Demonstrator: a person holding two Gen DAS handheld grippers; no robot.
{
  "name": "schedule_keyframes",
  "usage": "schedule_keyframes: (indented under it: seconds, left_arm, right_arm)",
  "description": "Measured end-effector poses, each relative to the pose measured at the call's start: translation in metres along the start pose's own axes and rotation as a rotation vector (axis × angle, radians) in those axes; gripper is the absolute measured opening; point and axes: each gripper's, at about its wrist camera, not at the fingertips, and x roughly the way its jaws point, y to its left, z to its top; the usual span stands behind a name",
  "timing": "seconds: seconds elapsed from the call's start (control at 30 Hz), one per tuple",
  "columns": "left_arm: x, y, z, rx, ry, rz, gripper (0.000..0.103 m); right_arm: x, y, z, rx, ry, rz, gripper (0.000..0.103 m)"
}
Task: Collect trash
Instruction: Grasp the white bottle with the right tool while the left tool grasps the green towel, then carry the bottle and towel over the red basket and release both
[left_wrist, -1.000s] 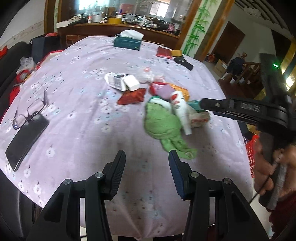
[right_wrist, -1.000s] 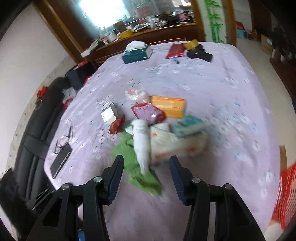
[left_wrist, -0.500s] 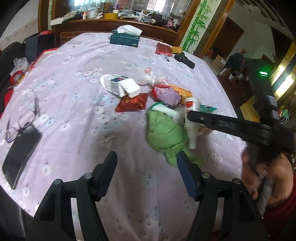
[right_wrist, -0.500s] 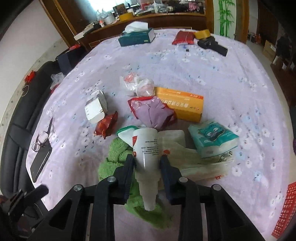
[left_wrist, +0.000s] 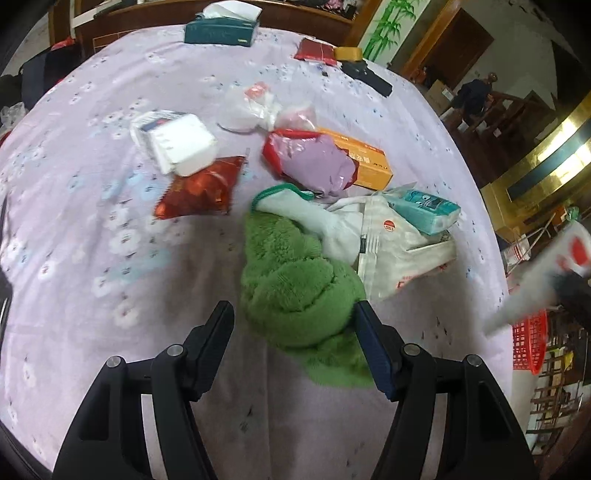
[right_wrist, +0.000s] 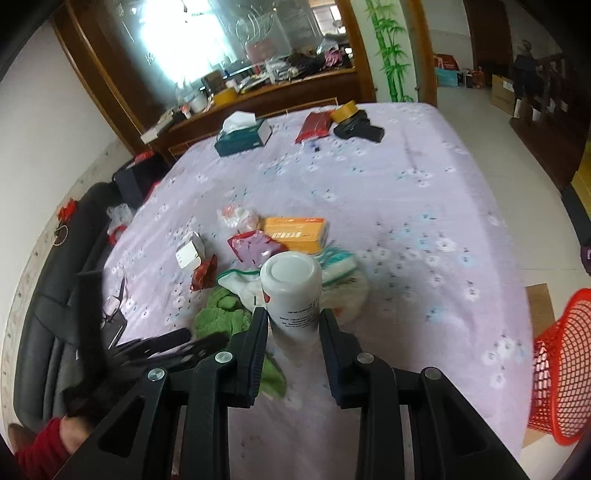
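While the right gripper (right_wrist: 291, 326) clamps the white bottle (right_wrist: 291, 284), the left gripper's (left_wrist: 295, 328) jaws have just opened around the green cloth (left_wrist: 299, 291); most litter remains on the bench (left_wrist: 110, 258).

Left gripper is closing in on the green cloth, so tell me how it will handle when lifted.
The green cloth lies crumpled and plush, so it will probably droop and trail. Likely light, not fragile. Its white-edged end touches the white bag, which may get tugged.
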Motion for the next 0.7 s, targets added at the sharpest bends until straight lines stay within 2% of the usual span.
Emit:
schedule_keyframes:
  seconds: [0.13, 0.2, 0.3, 0.7]
  left_arm:
    - [0.009, -0.010, 0.002, 0.035, -0.032, 0.007, 0.066]
    - [0.006, -0.014, -0.001, 0.064, -0.071, 0.026, 0.056]
    - [-0.004, -0.021, -0.007, 0.101, -0.105, 0.041, 0.047]
    - [-0.100, -0.052, -0.037, 0.199, -0.307, 0.007, 0.046]
  right_arm:
    - [-0.017, -0.006, -0.006, 0.004, -0.022, 0.002, 0.031]
    - [-0.023, -0.009, -0.010, 0.009, -0.027, 0.005, 0.031]
    - [-0.029, -0.011, -0.013, 0.009, -0.028, 0.006, 0.031]
    - [-0.042, -0.014, -0.024, -0.002, -0.023, 0.029, 0.031]
